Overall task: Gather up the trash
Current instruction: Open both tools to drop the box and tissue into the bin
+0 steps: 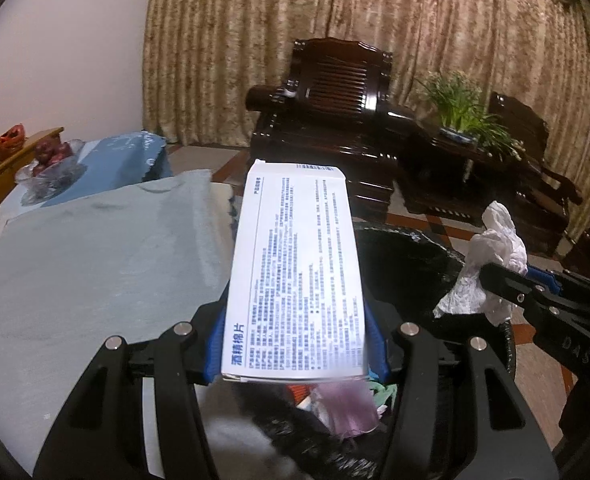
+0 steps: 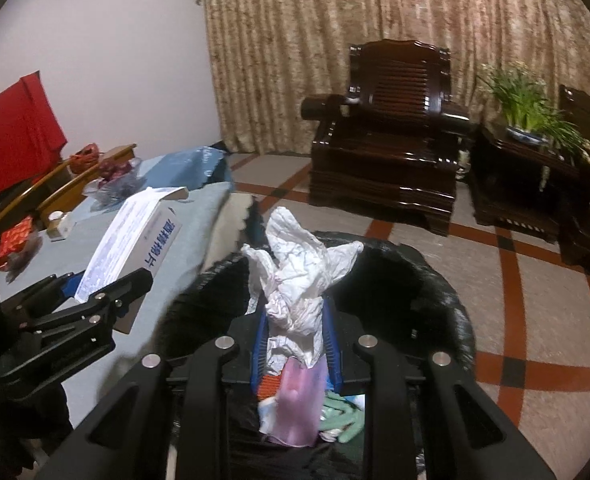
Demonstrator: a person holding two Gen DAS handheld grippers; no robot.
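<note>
My left hand-held gripper (image 1: pixel 295 344) is clamped on a white printed cardboard box (image 1: pixel 295 280). My right hand-held gripper (image 2: pixel 295 344) pinches crumpled white tissue paper (image 2: pixel 295 280) above the black-lined trash bin (image 2: pixel 447 300).

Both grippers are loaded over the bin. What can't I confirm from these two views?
- Bin depth: right wrist view, trash and gripper frame cover it.
- Box small print: left wrist view, blurred.
- Box contents: closed.
- Tissue lower end: right wrist view, between fingers.

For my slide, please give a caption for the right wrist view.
Right gripper holds crumpled white tissue over the black trash bin.
</note>
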